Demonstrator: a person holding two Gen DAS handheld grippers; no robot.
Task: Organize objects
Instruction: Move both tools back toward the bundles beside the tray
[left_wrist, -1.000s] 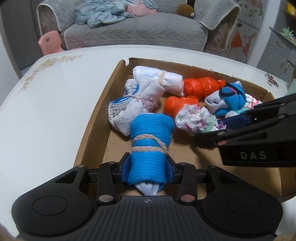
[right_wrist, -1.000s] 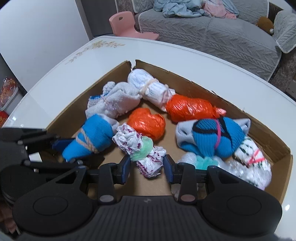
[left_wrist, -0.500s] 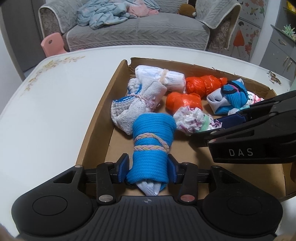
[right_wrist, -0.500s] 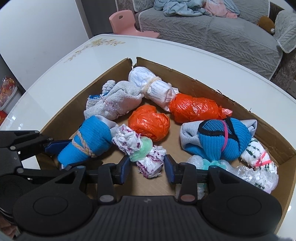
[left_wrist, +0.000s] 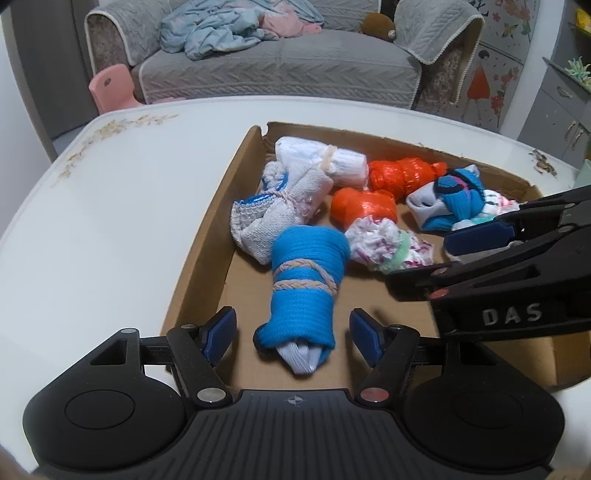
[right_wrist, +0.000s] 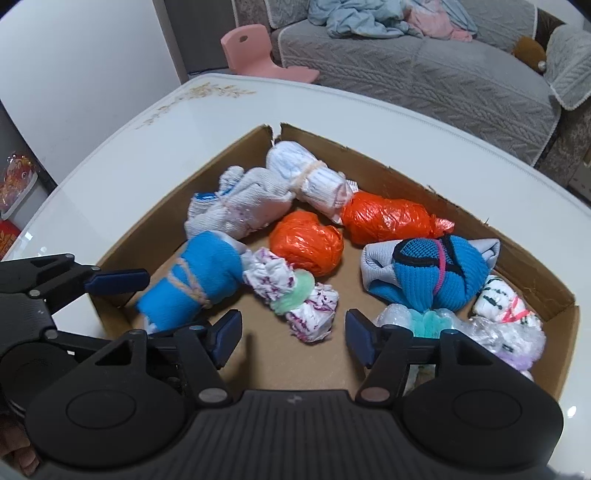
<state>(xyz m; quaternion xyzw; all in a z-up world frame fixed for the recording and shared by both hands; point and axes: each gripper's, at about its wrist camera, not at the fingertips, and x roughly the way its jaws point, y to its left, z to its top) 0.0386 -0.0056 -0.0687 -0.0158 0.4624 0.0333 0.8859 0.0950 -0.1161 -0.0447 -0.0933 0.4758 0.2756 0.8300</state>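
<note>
- One shallow brown cardboard box (right_wrist: 436, 184) on one glossy white tabletop (right_wrist: 155, 147).
- Two crinkled orange plastic-wrapped bundles (right_wrist: 306, 247), (right_wrist: 388, 221).
- Two bright blue knitted rolls: one bound with a beige braided cord (left_wrist: 304, 280), one with a pink band (right_wrist: 436, 280).
- Two white knitted rolls (right_wrist: 310, 177), (right_wrist: 236, 210).
- One white-and-purple patterned bundle with a green band (right_wrist: 291, 291).
- One small white roll with a pink tie (right_wrist: 502, 302).
- One clear bubble-wrap bundle (right_wrist: 480, 332).
- Two black tongs (left_wrist: 293, 332), (right_wrist: 293, 332).

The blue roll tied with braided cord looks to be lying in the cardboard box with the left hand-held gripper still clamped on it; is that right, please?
Not quite: the blue roll does lie in the cardboard box, but the left hand-held gripper has just been opening, and its pads stand clear on either side, as the left wrist view shows.
</note>
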